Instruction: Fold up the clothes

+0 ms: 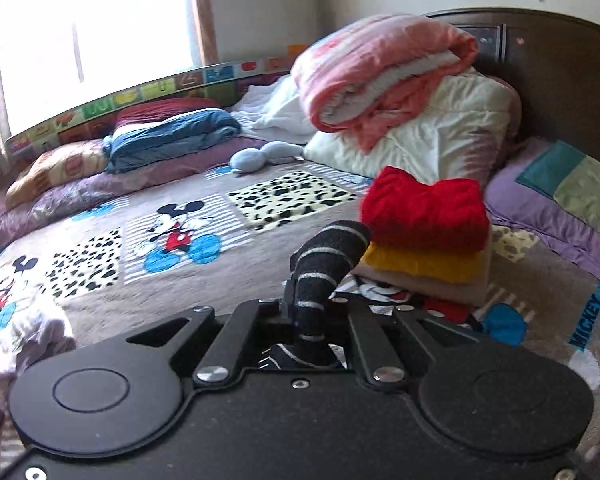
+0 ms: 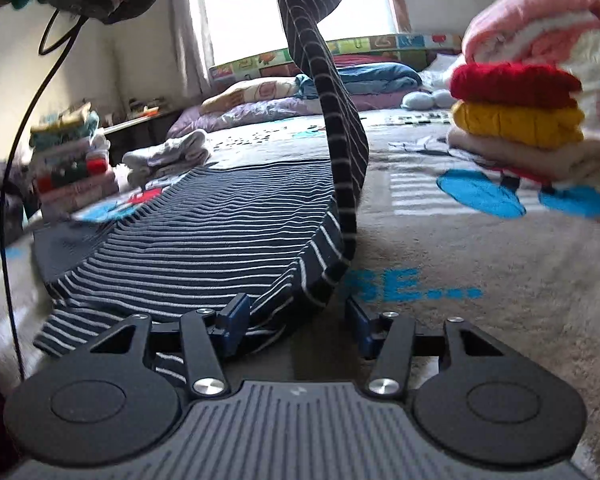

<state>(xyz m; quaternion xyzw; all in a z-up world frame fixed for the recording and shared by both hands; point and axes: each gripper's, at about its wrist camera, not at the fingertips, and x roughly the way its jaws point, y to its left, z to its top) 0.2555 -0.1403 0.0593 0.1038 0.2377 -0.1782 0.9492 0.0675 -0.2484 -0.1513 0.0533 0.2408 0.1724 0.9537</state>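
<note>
So the left gripper (image 1: 306,312) has its fingers clamped tight on a bunched bit of the dark striped shirt (image 2: 204,224), which pokes up out of them toward 1 o'clock. The right gripper (image 2: 296,316) sits low with its fingers (image 2: 236,312) spread apart, not gripping anything, the left one touching the shirt's near hem. Most of the shirt lies flat on the bed (image 2: 460,260), with one sleeve (image 2: 340,128) pulled up toward 12 o'clock. Over at 2 o'clock there's a folded stack (image 2: 520,120), red on yellow on beige, on the Mickey blanket (image 1: 172,232).
</note>
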